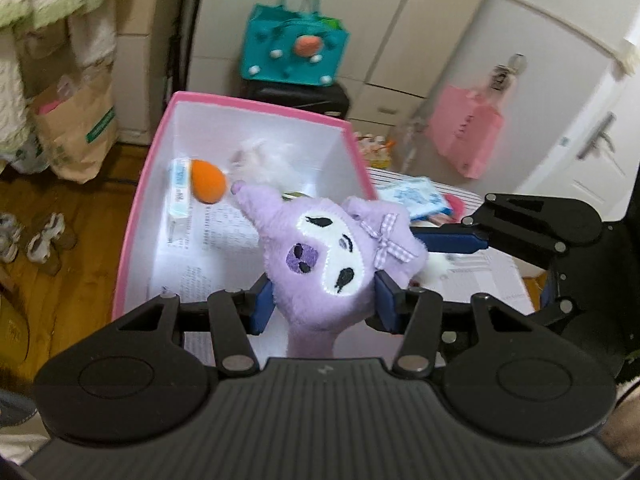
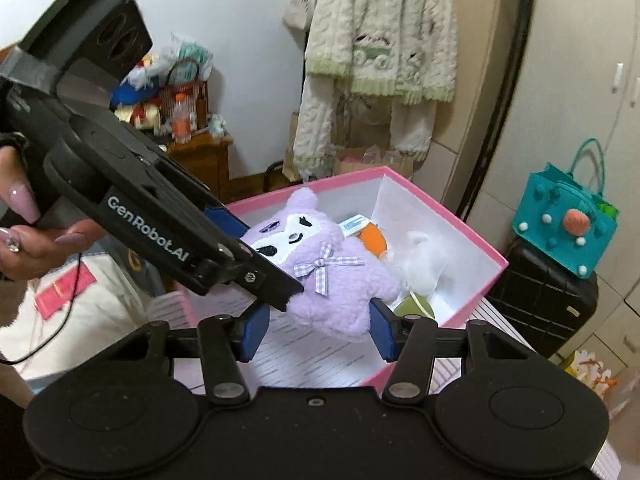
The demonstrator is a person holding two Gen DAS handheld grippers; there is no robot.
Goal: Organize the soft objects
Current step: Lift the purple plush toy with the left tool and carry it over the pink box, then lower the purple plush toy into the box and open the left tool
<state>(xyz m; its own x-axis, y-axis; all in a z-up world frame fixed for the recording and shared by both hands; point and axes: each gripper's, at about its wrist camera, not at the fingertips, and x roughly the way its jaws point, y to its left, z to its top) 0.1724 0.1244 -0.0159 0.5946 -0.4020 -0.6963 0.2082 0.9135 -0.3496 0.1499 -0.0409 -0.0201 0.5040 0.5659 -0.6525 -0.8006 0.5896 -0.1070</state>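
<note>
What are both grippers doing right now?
The left gripper: jaws shut on the plush.
The right gripper: plush between its jaws; cannot tell whether they grip it.

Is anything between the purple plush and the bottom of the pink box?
Nothing visible blocks it. The purple plush, pinched by the left gripper, hangs over the open pink box. The orange toy and white fluff lie toward the far end.
</note>
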